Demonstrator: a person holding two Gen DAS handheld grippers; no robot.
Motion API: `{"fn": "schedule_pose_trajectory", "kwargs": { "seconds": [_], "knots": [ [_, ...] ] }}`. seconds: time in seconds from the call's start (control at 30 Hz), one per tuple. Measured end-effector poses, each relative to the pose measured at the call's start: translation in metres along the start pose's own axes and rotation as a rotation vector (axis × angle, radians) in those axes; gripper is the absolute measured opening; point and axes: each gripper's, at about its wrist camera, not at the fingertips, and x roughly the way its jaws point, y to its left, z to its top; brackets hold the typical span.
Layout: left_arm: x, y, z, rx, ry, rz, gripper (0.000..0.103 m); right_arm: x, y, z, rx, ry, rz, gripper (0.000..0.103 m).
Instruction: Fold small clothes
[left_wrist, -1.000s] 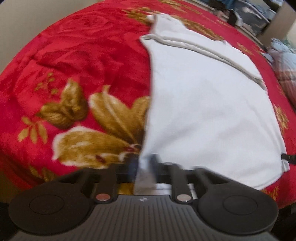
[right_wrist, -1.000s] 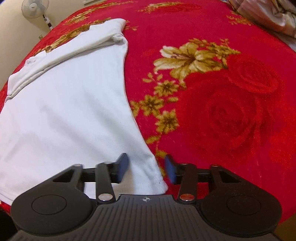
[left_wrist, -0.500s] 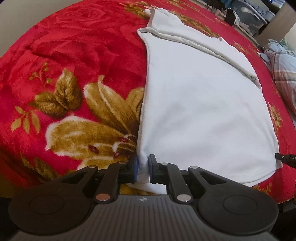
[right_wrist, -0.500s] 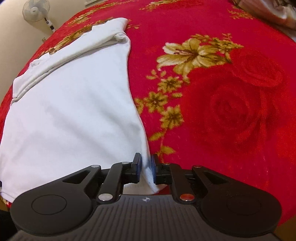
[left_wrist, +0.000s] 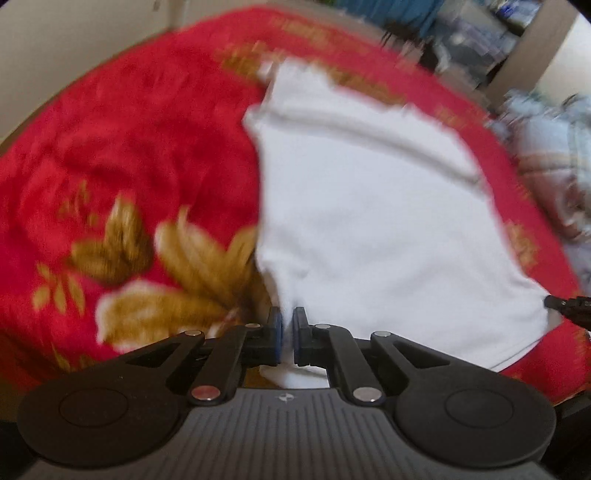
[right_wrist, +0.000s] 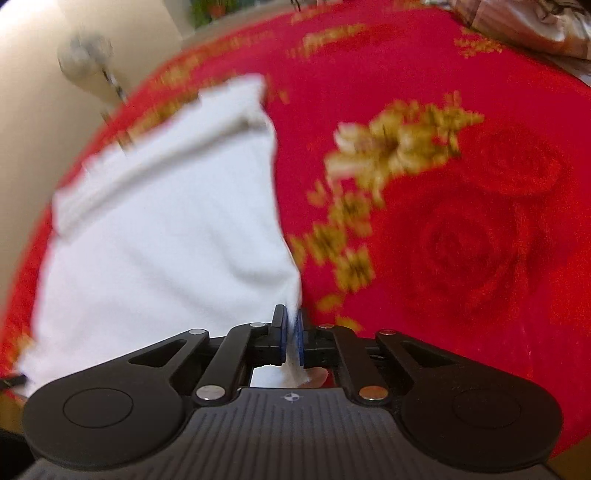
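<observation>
A white garment (left_wrist: 369, 221) lies flat on the red blanket, with a folded band across its far end. In the left wrist view my left gripper (left_wrist: 287, 321) has its jaws closing on the garment's near left corner, the cloth pinched between the blue pads and pulled up into a small peak. In the right wrist view my right gripper (right_wrist: 291, 321) has its jaws closing on the near right corner of the white garment (right_wrist: 166, 240), which also rises off the blanket. The right gripper's black tip (left_wrist: 565, 306) shows at the cloth's far corner in the left wrist view.
A red blanket with gold flowers (left_wrist: 129, 166) covers the bed (right_wrist: 461, 240). Crumpled bedding (left_wrist: 554, 166) lies at the right side and at the far right (right_wrist: 517, 22). A standing fan (right_wrist: 85, 55) is by the wall. Clutter stands beyond the bed's far end (left_wrist: 461, 29).
The right gripper's jaws closed from wide apart onto the near right corner. Both grippers rose, lifting the garment's near corners off the blanket; the view is now blurred.
</observation>
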Motion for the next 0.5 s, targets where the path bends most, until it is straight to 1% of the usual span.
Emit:
{"fn": "schedule_pose_trajectory", "kwargs": {
  "seconds": [0.1,0.17,0.23,0.33,0.4,0.43,0.5],
  "knots": [
    [-0.041,-0.005,0.012,0.021,-0.099,-0.080,0.005,-0.044,0.006,0.018,0.024,-0.107,0.111,0.004],
    [-0.071,-0.009,0.019,0.040,-0.160,-0.114,0.005,-0.073,0.010,0.025,0.026,-0.166,0.174,0.004],
    [-0.103,-0.008,0.023,0.042,-0.211,-0.149,0.005,-0.101,0.013,0.028,0.018,-0.213,0.220,0.004],
    [-0.160,-0.004,0.020,0.047,-0.282,-0.237,0.005,-0.148,0.009,0.024,0.031,-0.280,0.278,0.004],
    [-0.189,-0.003,0.011,0.042,-0.301,-0.284,0.005,-0.179,0.003,0.017,0.056,-0.325,0.314,0.004],
    [-0.197,-0.001,0.008,0.033,-0.297,-0.299,0.005,-0.192,-0.002,0.011,0.071,-0.344,0.324,0.004],
    [-0.196,0.003,0.008,0.000,-0.255,-0.304,0.005,-0.206,-0.009,0.003,0.105,-0.363,0.329,0.004]
  ]
}}
